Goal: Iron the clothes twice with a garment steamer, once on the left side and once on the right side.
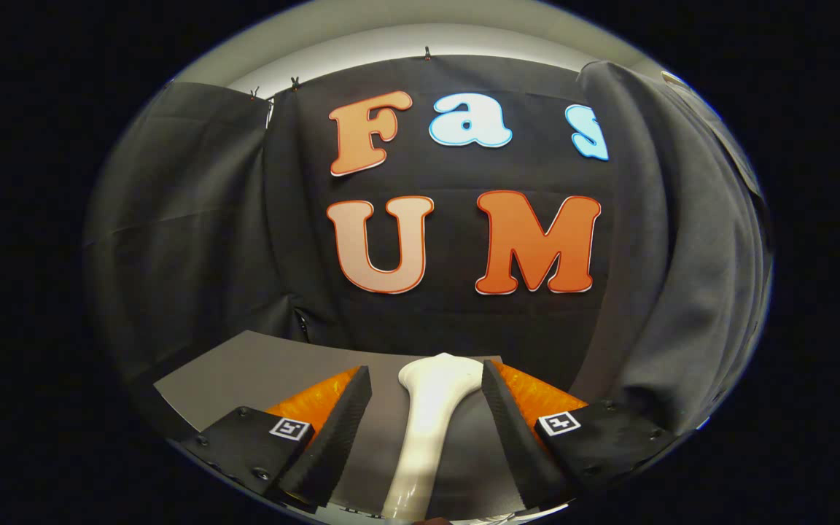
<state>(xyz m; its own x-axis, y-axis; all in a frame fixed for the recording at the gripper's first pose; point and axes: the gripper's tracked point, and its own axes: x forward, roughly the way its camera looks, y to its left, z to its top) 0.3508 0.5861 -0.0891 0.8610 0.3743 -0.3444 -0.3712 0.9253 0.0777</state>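
Tool spread apart, white garment steamer between fingers, possibly untouched, grey table beneath

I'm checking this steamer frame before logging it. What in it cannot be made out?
- Gripper view: the white steamer lies between the open gripper fingers; its lower end is cut off by the view's edge.
- Whether either finger touches the steamer: too close to judge.
- The grey table: its near part sits behind the fingers.
- The dark cloth hanging beyond the fingers: folds hide whether it is the garment.
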